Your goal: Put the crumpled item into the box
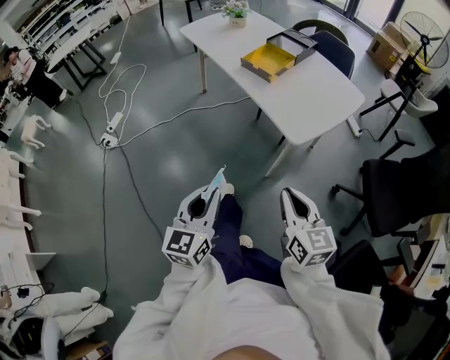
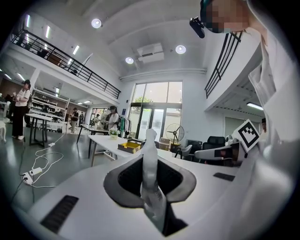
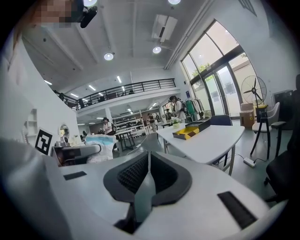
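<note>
Lower centre of the head view: left gripper (image 1: 213, 191) clamped on the crumpled item (image 1: 220, 177), presumably for carrying to the box (image 1: 267, 62) on the table (image 1: 313, 95), upper centre; right gripper (image 1: 295, 200) closed, empty.

Held side by side and pointing forward, the left gripper (image 1: 214, 188) has its jaws pinched on the crumpled item (image 2: 150, 157) sticking out beyond their tips, while the right gripper (image 1: 290, 195) is closed and empty.

white table (image 1: 309, 93) — open yellow box (image 1: 267, 62) and small potted plant (image 1: 237, 13) on it; cables (image 1: 109, 140) on the floor (image 1: 176, 162).
</note>
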Action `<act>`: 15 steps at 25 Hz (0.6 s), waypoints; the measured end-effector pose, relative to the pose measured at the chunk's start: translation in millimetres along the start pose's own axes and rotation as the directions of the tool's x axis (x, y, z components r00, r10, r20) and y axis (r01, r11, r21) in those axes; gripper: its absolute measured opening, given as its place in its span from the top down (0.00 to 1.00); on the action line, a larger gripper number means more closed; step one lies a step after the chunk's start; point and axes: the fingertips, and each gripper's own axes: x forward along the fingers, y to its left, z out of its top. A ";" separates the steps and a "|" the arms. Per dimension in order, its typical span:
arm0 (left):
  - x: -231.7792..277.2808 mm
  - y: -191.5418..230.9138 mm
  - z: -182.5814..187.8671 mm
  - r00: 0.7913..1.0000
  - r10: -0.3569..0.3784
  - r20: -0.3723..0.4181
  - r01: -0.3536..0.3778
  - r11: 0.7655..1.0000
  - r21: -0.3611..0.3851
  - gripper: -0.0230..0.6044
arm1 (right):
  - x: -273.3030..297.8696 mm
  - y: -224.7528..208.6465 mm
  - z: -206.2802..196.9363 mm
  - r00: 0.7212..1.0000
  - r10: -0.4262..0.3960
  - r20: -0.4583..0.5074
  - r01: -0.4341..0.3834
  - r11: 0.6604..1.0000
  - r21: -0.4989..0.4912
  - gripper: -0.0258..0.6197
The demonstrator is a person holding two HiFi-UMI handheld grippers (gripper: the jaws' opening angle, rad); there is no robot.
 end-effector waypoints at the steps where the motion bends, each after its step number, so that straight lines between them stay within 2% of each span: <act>1: 3.0 0.8 1.4 1.000 0.000 0.001 0.000 1.000 0.000 0.87 | 2.1 -1.4 1.8 1.000 0.001 -0.001 -0.001 1.000 -0.003 0.90; 9: 33.6 15.9 8.0 1.000 -0.005 -0.002 0.005 1.000 -0.002 0.87 | 28.1 -20.1 11.3 1.000 -0.016 -0.006 0.016 1.000 0.006 0.90; 15: 68.9 42.8 19.0 1.000 -0.010 -0.004 0.010 1.000 -0.008 0.87 | 69.8 -31.4 26.1 1.000 -0.015 -0.011 0.015 1.000 0.012 0.90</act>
